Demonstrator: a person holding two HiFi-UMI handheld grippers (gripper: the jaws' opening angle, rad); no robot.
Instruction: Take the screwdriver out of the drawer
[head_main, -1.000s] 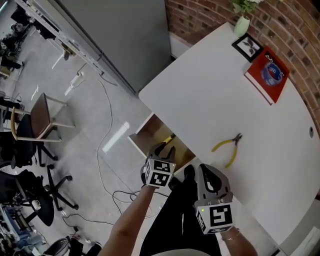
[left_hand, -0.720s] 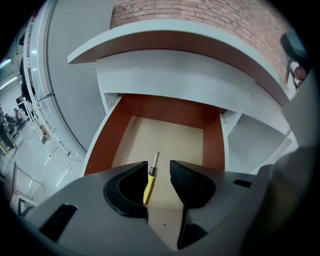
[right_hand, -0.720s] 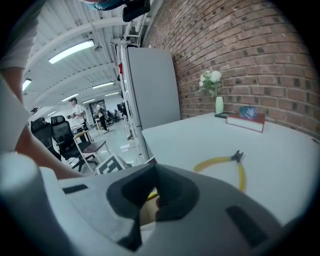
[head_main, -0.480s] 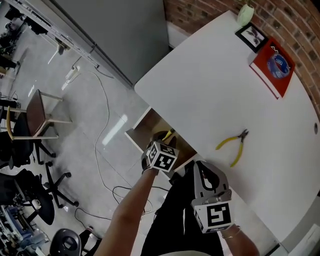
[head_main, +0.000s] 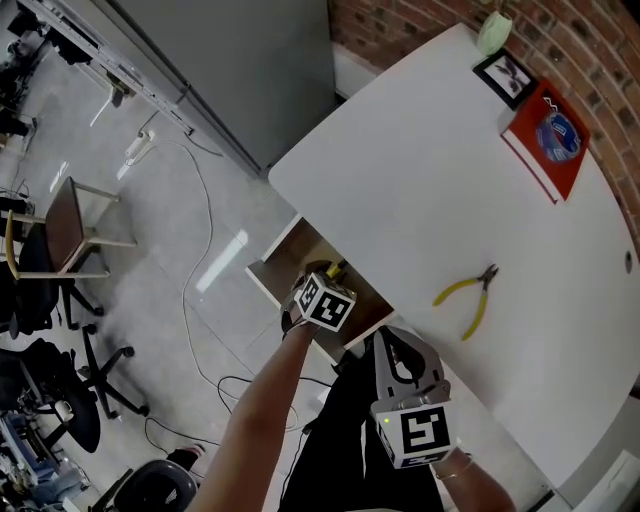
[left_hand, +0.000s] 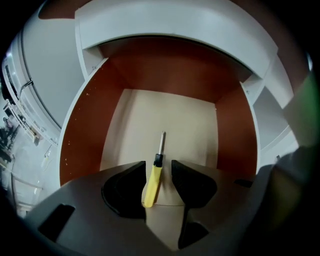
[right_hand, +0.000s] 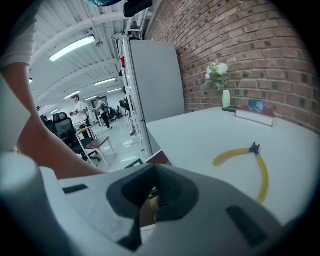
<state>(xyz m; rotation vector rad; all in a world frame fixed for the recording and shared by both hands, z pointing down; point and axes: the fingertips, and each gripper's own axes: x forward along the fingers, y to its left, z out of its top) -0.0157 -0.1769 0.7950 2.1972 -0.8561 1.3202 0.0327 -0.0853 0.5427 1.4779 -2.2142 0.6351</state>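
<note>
- left gripper (left_hand: 157, 165): pointed steeply down into the open drawer (left_hand: 80, 135); jaws opening, wide apart, gripping nothing
- screwdriver (left_hand: 152, 181): yellow handle, black collar, metal shaft; lies flat on the drawer floor, handle at the near end between the two pads and closer to the left one, shaft pointing to the far wall; neither pad presses on it
- right gripper (right_hand: 151, 192): near edge of the white table (right_hand: 200, 135), right of the drawer; jaws together, empty
- yellow-handled pliers (right_hand: 227, 156): on the tabletop, well apart from both grippers
</note>
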